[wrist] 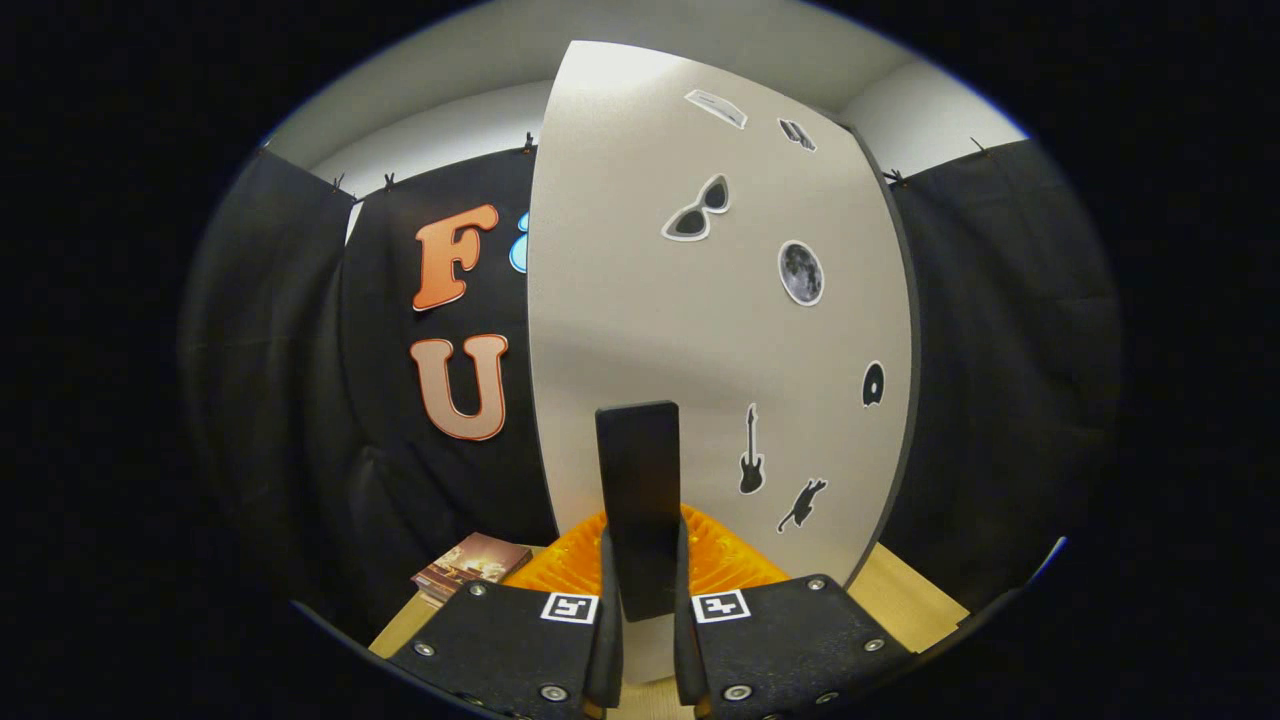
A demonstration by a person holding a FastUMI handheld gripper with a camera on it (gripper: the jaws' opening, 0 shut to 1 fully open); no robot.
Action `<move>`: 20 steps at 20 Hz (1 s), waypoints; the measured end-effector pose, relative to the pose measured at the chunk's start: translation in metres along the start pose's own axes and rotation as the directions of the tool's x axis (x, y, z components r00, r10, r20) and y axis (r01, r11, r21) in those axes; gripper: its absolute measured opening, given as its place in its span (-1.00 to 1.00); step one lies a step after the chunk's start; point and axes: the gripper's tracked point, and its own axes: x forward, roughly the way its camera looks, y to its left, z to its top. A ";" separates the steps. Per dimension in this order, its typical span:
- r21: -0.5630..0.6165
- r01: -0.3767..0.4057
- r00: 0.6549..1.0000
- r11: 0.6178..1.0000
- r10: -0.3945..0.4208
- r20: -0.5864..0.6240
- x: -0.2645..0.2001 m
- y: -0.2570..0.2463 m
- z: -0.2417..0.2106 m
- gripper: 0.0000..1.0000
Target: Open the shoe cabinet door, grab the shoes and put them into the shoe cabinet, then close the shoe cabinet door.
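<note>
I am holding the gripper (640,600) clamped on the dark upright handle (638,500) of the shoe cabinet door (700,330), both fingers (606,640) pressing against the handle's sides. The pale door is standing directly ahead of the fingers, its face dotted with stickers: sunglasses (698,210), a moon (801,272), a guitar (751,452) and a cat (802,503). An orange ribbed object (720,560) is lying just beyond the fingers at the door's foot; I cannot tell what it is. A small booklet (470,565) is resting on the wooden tabletop (905,595), off beside the left finger.
</note>
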 end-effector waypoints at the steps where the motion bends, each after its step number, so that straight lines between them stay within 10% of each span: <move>1: 0.005 0.012 1.000 1.000 -0.012 -0.001 -0.003 -0.002 0.000 -0.60; 11: -0.007 0.100 0.995 0.995 -0.100 -0.010 -0.025 -0.026 -0.001 -0.60; 20: -0.002 0.010 1.000 1.000 -0.010 0.013 -0.045 -0.046 0.000 -0.61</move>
